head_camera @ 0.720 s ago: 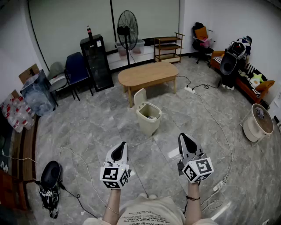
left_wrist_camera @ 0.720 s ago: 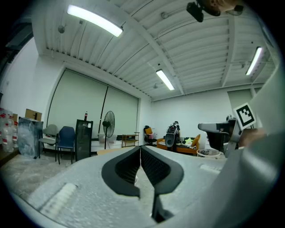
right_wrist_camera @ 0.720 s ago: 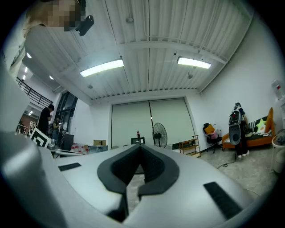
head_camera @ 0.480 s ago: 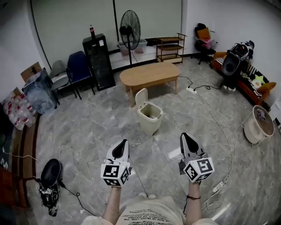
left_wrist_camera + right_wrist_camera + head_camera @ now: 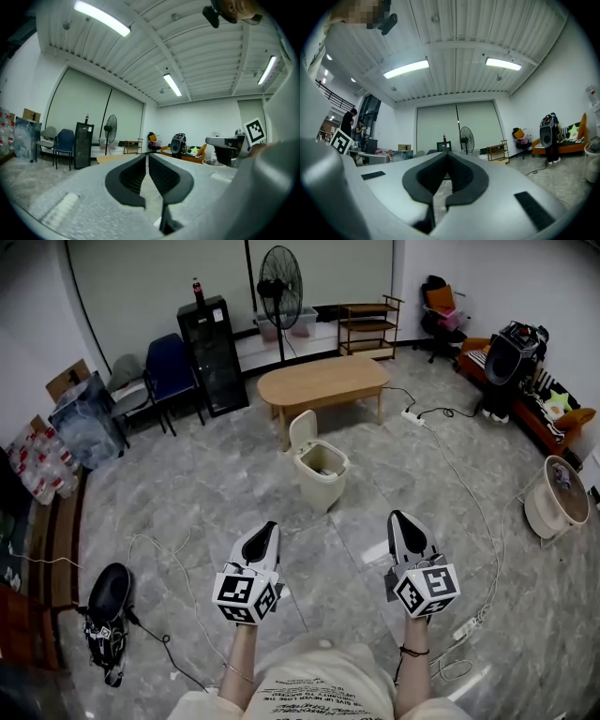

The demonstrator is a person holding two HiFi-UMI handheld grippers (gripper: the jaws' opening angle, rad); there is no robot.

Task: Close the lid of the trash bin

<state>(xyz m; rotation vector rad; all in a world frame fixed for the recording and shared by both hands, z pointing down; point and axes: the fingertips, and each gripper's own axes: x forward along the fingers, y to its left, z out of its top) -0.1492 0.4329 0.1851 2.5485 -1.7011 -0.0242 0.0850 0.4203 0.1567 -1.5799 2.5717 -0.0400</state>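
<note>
A cream trash bin (image 5: 322,474) stands on the grey floor in front of the wooden table, its lid (image 5: 301,431) hinged up at the back left. In the head view my left gripper (image 5: 267,532) and right gripper (image 5: 402,520) are held level side by side, well short of the bin. Both are shut with nothing between their jaws. In the left gripper view the left gripper (image 5: 147,157) shows its dark pads meeting at the tips. The right gripper (image 5: 448,155) looks the same in its own view. The bin is hidden behind the jaws in both gripper views.
An oval wooden table (image 5: 322,382) sits just behind the bin. A standing fan (image 5: 283,282), a black cabinet (image 5: 211,351), chairs (image 5: 178,376) and a shelf (image 5: 367,326) line the far wall. Cables and a power strip (image 5: 466,626) trail along the floor at right; a black bag (image 5: 105,606) lies at left.
The whole head view has shifted: the bin and table sit closer and slightly lower in the picture, and both grippers show a little lower in the frame. Both stay shut.
</note>
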